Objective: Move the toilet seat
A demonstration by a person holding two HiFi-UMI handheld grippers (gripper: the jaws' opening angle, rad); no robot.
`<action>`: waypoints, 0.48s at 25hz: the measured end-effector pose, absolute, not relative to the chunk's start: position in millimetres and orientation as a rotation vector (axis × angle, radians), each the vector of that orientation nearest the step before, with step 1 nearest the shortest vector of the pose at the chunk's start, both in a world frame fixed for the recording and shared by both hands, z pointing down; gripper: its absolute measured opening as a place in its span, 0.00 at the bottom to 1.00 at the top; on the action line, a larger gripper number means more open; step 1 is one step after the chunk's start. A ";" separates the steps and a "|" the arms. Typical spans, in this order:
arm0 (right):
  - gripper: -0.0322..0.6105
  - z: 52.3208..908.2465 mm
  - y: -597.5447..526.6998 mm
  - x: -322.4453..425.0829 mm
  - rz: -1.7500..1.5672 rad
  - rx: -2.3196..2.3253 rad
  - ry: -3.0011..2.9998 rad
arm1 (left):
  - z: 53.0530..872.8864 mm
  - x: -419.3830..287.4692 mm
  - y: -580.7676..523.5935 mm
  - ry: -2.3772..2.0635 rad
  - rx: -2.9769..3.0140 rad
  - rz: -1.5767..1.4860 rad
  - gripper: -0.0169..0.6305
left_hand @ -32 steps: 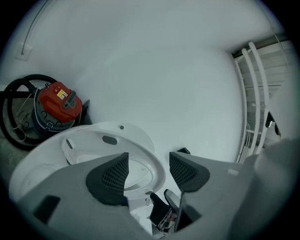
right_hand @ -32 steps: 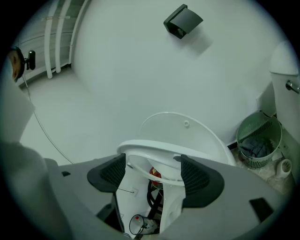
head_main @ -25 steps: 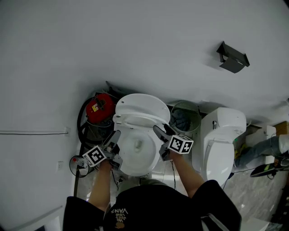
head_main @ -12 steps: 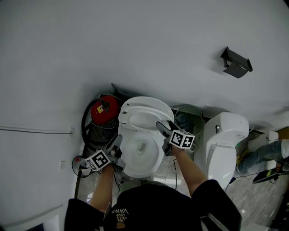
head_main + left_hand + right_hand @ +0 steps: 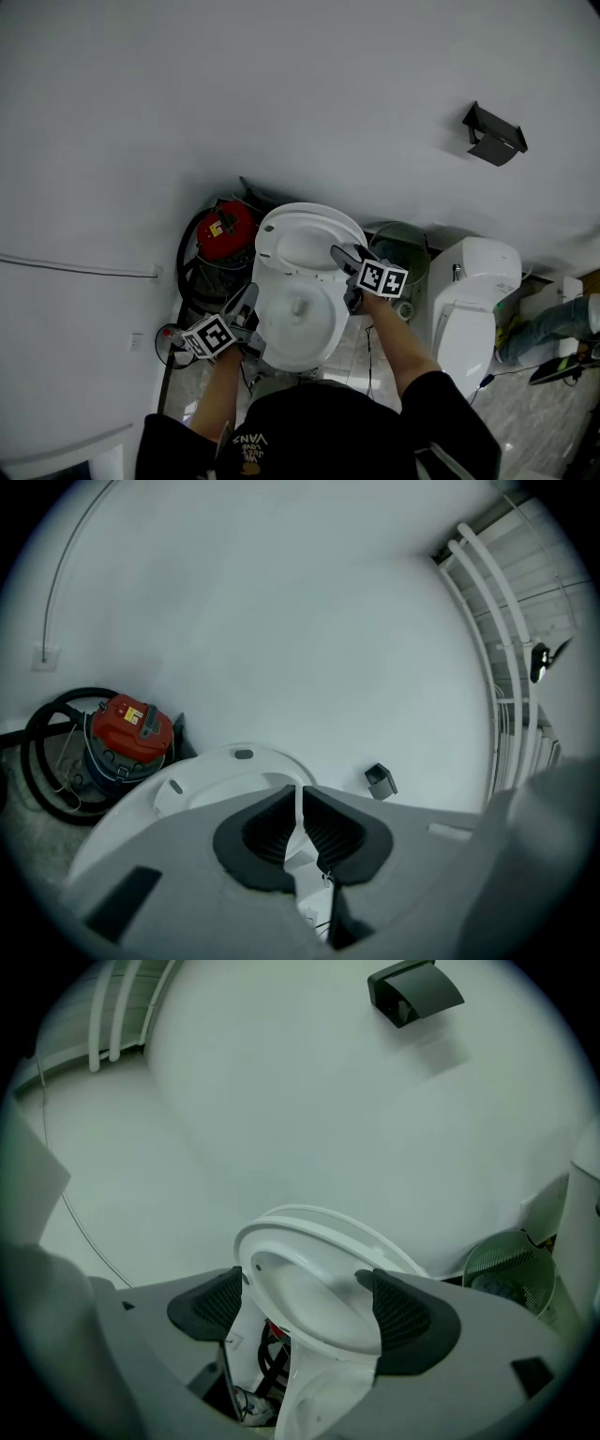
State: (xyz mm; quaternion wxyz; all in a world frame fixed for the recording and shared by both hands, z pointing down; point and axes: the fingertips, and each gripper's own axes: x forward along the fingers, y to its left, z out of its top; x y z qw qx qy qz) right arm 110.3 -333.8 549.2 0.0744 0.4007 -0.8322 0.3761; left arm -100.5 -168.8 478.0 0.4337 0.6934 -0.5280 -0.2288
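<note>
Toilet seat (image 5: 309,236) looks stiff, light and slick, best gripped at its rim, which the right gripper (image 5: 300,1302), jaws just opened wider, straddles untouching; the left gripper (image 5: 301,803) has jaws pressed together, empty.

Black top (image 5: 319,427), white lettering (image 5: 248,442)

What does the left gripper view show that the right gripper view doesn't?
Only the left gripper view: the red vacuum in full and the wall socket. Only the right gripper view: the mesh wastebasket, and the right tool open with the raised toilet seat between its jaws. Both: the toilet and the dark wall-mounted box.
</note>
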 end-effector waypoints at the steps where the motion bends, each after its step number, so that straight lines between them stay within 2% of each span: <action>1: 0.70 548.8 -336.2 110.7 1.137 1.210 -2.495 | 477.7 -100.5 -167.4 -1.315 1.729 -0.567 0.06; 12: 0.72 546.0 -342.0 127.8 1.154 1.345 -2.457 | 478.5 -102.8 -159.3 -1.303 1.754 -0.533 0.03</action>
